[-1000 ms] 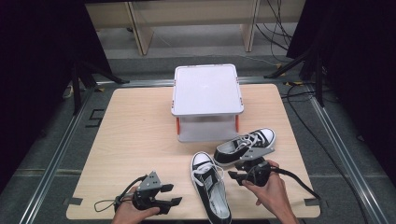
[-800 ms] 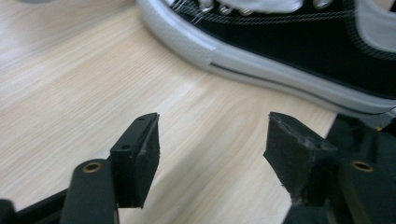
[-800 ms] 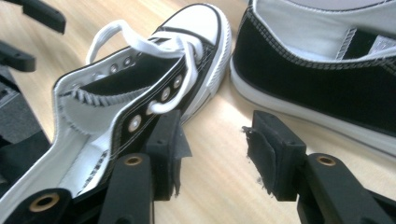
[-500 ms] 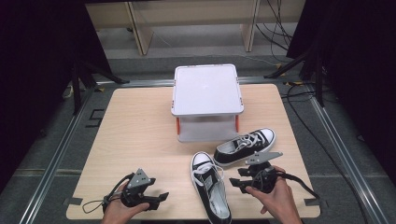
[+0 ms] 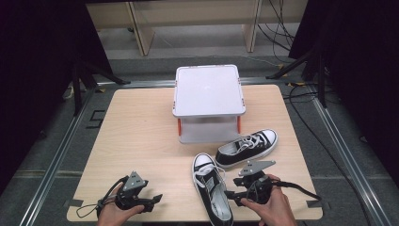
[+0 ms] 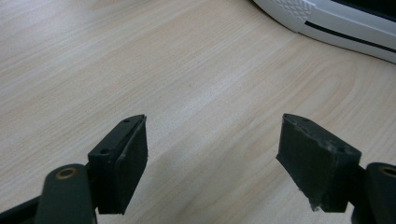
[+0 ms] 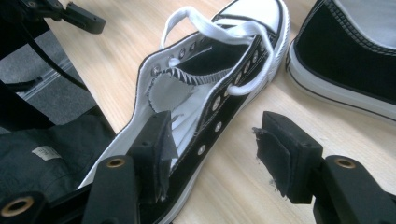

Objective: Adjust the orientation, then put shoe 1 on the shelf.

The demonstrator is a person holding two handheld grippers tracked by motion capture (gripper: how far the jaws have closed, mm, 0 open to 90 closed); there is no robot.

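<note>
Two black-and-white lace-up sneakers lie on the wooden table. The near sneaker points away from the front edge, and the far one lies slantwise behind it. My right gripper sits at the near sneaker's right side. Its jaws have just been opening: one fingertip is inside the shoe's mouth, the other is outside, and neither pad presses on the side wall between them. My left gripper has also just opened. It is open over bare wood, with the near sneaker's white toe beyond it.
A white lidded box with orange clasps stands at the table's middle, just behind the far sneaker. The table's front edge runs close under both hands. Bare wood stretches left of the box. Cables lie on the floor at the right.
My left gripper has slid left, away from the near sneaker, and its jaws stand wider. My right gripper has drawn back toward the front edge and its jaws have spread apart.
</note>
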